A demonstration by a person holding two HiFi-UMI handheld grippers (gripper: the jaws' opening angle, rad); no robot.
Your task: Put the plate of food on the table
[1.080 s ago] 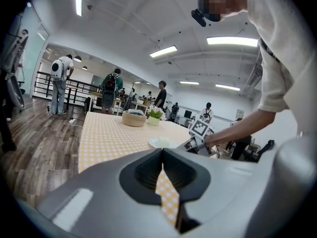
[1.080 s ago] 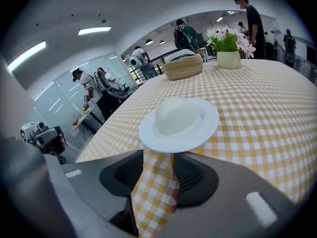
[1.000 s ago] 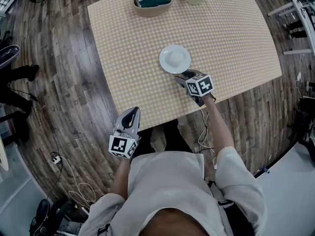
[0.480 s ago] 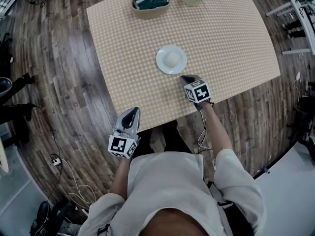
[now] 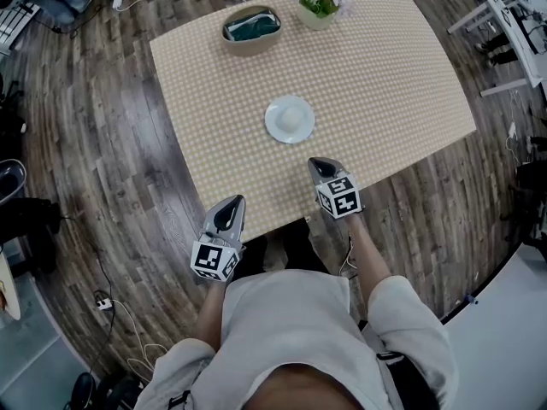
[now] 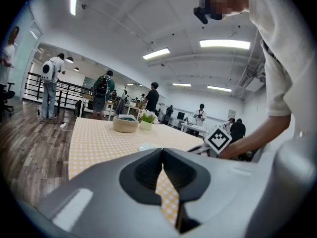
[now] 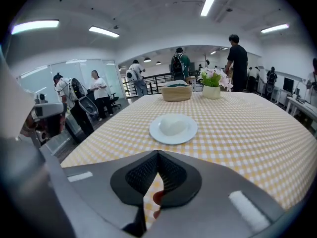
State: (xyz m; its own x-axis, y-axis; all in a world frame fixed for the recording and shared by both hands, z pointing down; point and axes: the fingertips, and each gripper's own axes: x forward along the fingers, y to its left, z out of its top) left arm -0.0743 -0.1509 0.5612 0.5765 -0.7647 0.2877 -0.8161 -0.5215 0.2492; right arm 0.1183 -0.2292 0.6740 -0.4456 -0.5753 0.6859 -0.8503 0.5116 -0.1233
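Plate [image 5: 275,130] sits flat on the checked tablecloth, about mid-table [image 5: 389,84], with a white rounded mound of food [image 5: 295,116] on it. Nothing touches it. In the right gripper view the plate [image 7: 185,138] lies straight ahead of the jaws, apart from them, with the food [image 7: 172,125] centred on it.

Your right gripper [image 5: 316,164] hangs above the near edge of the table and points toward the plate, a gap of bare cloth between them. Its jaws have just been closing. The tips now meet with nothing between them [image 7: 158,153]. Its marker cube [image 5: 339,197] faces up toward you.

Your left gripper [image 5: 232,202] is at the table's near-left edge, well apart from the plate. Jaws pressed together at the tips and empty [image 6: 161,150]; only cloth shows through the slit lower down. Its marker cube [image 5: 214,260] is close to your body.

Far end of the table: an oval basket [image 5: 244,46] with dark green cloth inside and, just beside it, a small pot of flowers [image 5: 317,5]. Wood plank floor [image 5: 102,143] all round. People stand in the room beyond in both gripper views.
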